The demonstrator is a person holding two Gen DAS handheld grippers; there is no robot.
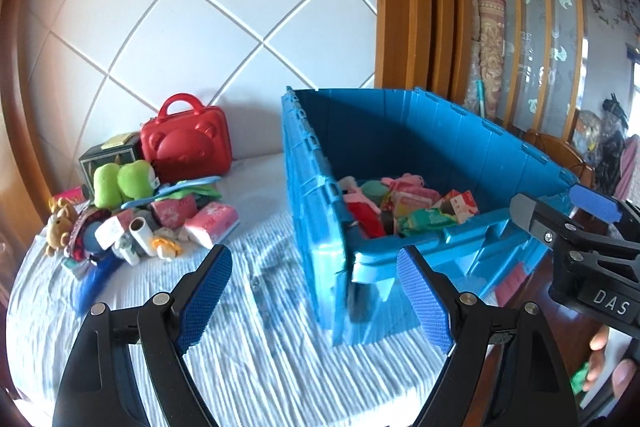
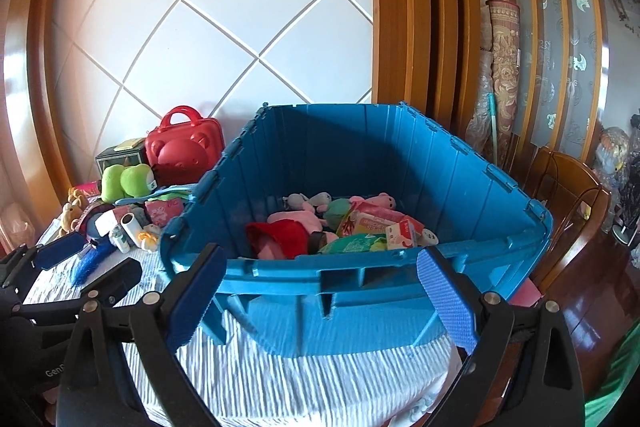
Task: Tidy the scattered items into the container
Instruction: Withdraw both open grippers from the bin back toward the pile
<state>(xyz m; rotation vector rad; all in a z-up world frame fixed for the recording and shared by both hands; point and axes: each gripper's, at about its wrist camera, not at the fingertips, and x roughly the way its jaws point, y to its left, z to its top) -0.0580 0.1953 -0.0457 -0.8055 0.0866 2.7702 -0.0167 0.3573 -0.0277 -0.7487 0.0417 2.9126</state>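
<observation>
A big blue crate stands on the striped cover, holding a red cloth, pink plush toys, a green pack and small boxes. Left of it lies a pile of loose items: a red bear-faced case, a green plush, pink tissue packs, a teddy and a white roll. My left gripper is open and empty over the cover, between pile and crate. My right gripper is open and empty before the crate's near wall. Each shows in the other's view: right gripper, left gripper.
The white-and-blue striped cover spreads under everything. A white quilted panel rises behind. A dark box stands beside the red case. To the right are a wooden chair, a rolled rug and a dark wooden floor.
</observation>
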